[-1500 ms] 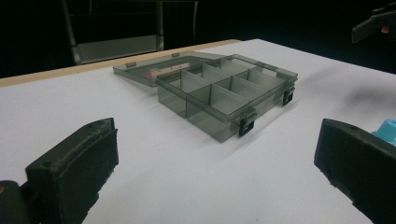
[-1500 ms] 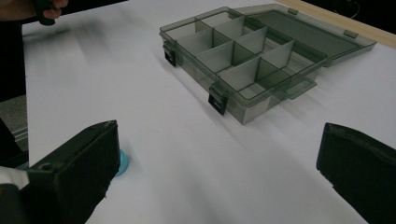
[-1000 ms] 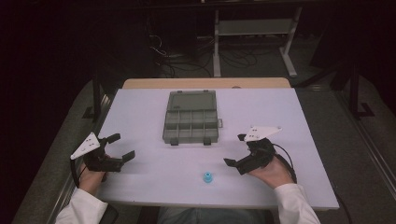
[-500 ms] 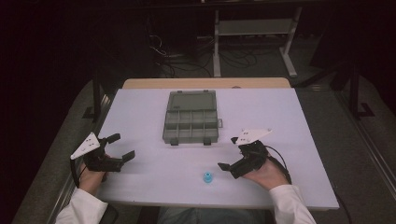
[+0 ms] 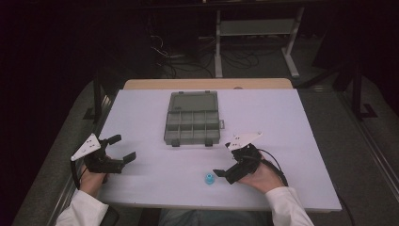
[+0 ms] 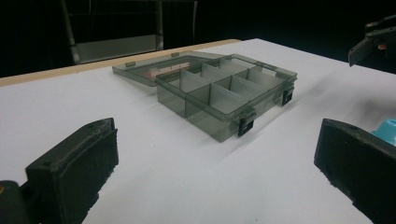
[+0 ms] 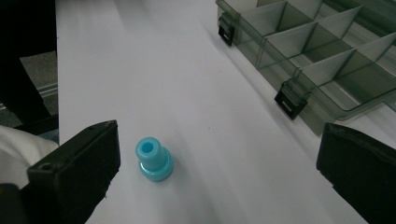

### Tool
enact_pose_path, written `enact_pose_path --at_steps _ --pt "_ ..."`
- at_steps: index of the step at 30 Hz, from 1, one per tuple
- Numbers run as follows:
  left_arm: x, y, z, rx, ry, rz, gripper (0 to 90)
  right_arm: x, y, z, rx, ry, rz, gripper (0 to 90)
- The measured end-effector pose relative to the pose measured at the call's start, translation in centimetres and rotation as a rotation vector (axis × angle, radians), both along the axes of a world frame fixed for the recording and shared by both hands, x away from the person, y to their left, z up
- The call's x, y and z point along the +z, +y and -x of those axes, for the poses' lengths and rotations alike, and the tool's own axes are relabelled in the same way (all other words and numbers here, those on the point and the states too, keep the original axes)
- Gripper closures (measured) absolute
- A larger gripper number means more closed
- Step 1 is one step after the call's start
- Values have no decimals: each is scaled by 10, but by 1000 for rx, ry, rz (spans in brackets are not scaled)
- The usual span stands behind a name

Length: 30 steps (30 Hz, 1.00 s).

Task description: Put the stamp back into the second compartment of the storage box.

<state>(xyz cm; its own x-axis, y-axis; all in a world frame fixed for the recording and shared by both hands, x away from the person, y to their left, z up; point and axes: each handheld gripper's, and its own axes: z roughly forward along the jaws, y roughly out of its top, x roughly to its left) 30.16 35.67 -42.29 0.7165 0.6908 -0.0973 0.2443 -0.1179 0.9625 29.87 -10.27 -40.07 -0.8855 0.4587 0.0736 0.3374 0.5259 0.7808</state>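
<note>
A small blue spool-shaped piece stands upright on the white table near its front edge. In the right gripper view the blue piece sits just ahead of the left jaw, not gripped. My right gripper is open, right beside the piece. A smoky grey compartment box lies mid-table with its lid folded back and its compartments empty. My left gripper is open at the front left, holding nothing. In the left gripper view the box lies ahead and the blue piece peeks from behind the right jaw.
The box's black latches face the front edge. Beyond the table's wooden far edge stand a white frame and cables on a dark floor. White sleeves reach in from the bottom.
My right gripper has moved left and toward the front edge, closing in on the blue piece. The left gripper has stayed put.
</note>
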Motion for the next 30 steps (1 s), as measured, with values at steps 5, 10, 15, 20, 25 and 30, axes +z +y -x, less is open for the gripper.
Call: enact_pose_path --at_steps 5,10,15,20,25,30 --pt "0 0 0 -1 0 0 0 -3 5 1 15 13 15 0" --pt "0 0 0 0 0 -1 0 -7 11 2 27 26 32 0" --pt "0 0 0 0 0 0 0 -11 17 2 55 19 72 0" --pt "0 -1 0 -2 -2 2 0 -15 21 2 70 25 96 0" --pt "0 0 0 -2 -1 -1 0 -18 26 3 86 39 121 0" --pt "0 -1 0 -1 -2 4 0 -21 29 4 93 45 144 3"
